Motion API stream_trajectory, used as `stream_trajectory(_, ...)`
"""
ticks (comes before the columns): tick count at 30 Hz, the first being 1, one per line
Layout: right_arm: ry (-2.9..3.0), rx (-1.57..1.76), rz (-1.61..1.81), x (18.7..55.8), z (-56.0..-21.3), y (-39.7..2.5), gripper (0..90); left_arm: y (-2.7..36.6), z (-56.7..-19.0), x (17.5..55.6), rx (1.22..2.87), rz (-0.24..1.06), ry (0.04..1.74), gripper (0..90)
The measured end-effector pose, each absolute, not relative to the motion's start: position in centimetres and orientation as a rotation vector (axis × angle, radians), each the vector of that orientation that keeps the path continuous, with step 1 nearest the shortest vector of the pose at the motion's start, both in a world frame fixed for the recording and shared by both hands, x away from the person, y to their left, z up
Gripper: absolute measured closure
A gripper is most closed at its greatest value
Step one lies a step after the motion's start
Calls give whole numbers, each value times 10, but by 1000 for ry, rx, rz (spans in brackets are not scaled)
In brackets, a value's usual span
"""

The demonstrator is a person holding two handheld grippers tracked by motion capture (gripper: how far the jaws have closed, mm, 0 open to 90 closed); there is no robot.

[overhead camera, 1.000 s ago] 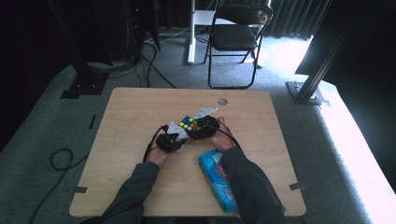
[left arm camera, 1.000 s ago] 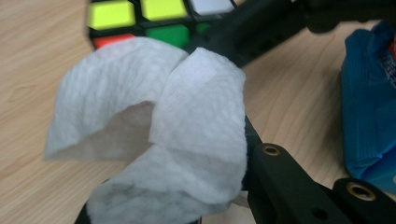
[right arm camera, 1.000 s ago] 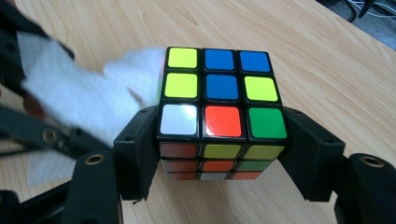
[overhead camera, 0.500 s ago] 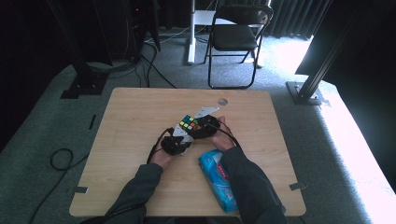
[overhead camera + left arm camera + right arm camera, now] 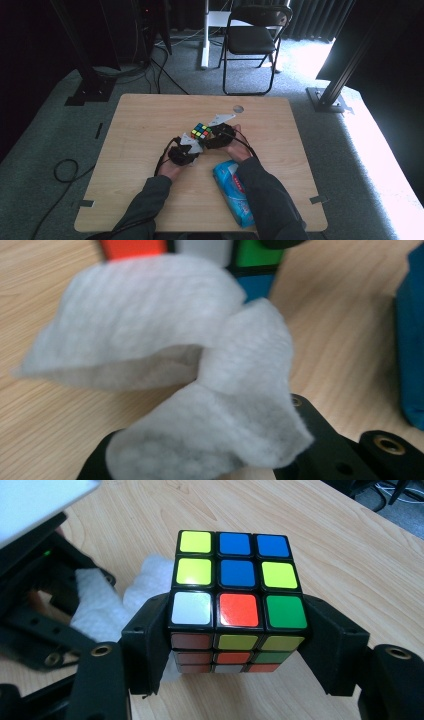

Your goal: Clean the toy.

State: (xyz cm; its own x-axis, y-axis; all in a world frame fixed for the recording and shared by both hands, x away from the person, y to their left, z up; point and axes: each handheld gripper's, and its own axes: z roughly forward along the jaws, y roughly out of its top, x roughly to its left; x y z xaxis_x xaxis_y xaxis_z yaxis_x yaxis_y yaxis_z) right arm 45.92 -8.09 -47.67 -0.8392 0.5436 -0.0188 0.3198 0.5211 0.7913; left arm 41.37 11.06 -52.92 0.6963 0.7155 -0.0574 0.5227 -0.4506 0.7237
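Note:
A scrambled puzzle cube [image 5: 235, 602] with coloured stickers sits clamped between the two black jaws of my right gripper [image 5: 235, 645], just above the wooden table [image 5: 140, 125]. From above, the cube [image 5: 201, 131] is near the table's middle, with my right gripper [image 5: 216, 136] behind it. My left gripper [image 5: 186, 150] is shut on a crumpled white wipe [image 5: 195, 380], which lies against the cube's near side [image 5: 252, 262]. The wipe [image 5: 110, 605] also shows at the cube's left.
A blue wipes packet [image 5: 235, 192] lies on the table by the right forearm; its edge [image 5: 412, 335] is close to my left gripper. A folding chair [image 5: 252, 40] and stand legs are beyond the table's far edge. A round hole [image 5: 238, 108] marks the tabletop.
Both grippers with the cube and wipe have stayed close together near the table's middle; only slight shifts of the hands show.

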Motion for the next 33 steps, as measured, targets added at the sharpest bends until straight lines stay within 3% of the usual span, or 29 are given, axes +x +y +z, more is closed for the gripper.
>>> stream_trajectory(33, 2512, 739, 1326, 458, -471, -81, 342, 110, -528, 417, 2095, 359, 971, 848)
